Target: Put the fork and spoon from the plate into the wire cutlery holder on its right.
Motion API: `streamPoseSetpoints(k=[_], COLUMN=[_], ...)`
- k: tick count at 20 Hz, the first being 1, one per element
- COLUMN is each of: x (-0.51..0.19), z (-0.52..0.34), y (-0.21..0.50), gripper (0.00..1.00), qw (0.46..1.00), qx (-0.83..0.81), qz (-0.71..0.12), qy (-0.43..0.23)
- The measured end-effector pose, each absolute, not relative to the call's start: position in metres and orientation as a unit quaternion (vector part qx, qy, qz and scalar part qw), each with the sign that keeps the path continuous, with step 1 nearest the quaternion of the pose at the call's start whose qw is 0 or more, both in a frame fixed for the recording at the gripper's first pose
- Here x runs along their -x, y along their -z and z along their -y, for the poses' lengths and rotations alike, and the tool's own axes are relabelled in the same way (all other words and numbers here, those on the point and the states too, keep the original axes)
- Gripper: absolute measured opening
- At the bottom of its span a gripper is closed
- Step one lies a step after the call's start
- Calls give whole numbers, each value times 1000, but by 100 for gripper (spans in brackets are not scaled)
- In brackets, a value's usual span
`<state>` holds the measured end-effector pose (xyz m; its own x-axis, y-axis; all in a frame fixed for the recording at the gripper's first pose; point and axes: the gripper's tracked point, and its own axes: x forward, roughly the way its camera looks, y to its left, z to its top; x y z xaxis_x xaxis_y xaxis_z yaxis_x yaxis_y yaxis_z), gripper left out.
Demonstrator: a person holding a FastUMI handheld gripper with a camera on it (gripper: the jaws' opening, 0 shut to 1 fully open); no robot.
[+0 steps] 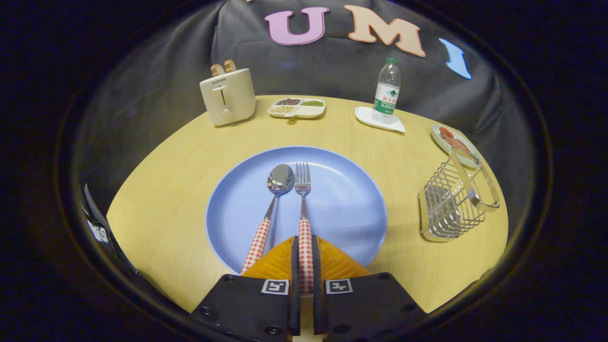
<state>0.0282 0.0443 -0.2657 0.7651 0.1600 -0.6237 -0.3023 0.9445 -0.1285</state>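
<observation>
Gripper (304,259) is clamping both fingers on the fork (303,209) handle, lying on the plate (354,209) beside the spoon (274,204). Advice: lift straight, avoid nudging spoon, then carry right to wire holder (453,202).

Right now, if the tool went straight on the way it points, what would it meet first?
The tool, shut on the fork handle, points along the fork; beyond its tines only the blue plate's far rim, then probably the divided snack tray; depth is unclear.
</observation>
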Motion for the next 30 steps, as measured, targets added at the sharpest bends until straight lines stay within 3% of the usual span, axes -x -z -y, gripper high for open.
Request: streamPoseSetpoints(k=[3, 15, 22, 30], x=[-32, -22, -17, -15], z=[-42, -9, 49, 114], y=[261, 181, 120, 104], gripper=[7, 7, 7, 7], qw=[935, 942, 946, 927], qx=[92, 74, 84, 94], qz=[-322, -308, -305, -363], qy=[-118, -106, -62, -25])
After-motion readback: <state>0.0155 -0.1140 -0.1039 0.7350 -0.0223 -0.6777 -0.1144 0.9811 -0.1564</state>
